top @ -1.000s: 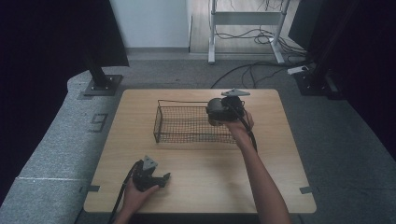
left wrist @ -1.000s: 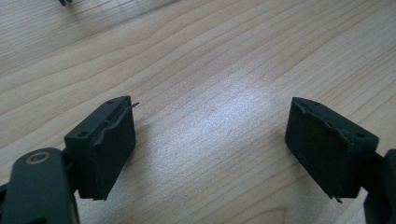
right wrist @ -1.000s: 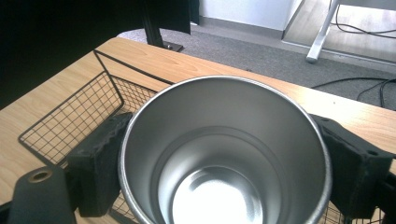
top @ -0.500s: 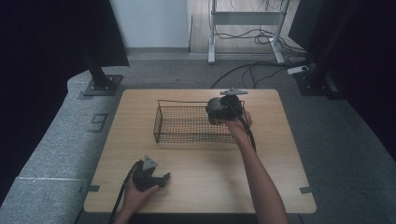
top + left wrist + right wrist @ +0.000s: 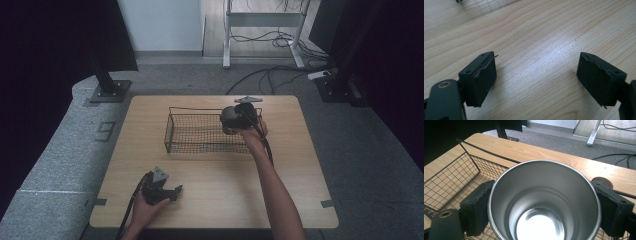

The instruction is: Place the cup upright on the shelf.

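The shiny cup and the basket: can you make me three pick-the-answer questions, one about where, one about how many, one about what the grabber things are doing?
1. Where is the metal cup?
A. flat on the floor
B. over the right end of the wire basket
C. beside the left gripper

2. How many baskets stand on the table?
A. one
B. two
C. three

3. What is the left gripper doing?
A. squeezing the cup
B. holding the basket
C. open, with nothing in it

Right letters: 1 B, since the right gripper holds the cup at the basket's right end in the high view; 2 A, as the high view shows a single wire basket; 3 C, because its fingers stand wide apart over bare wood.
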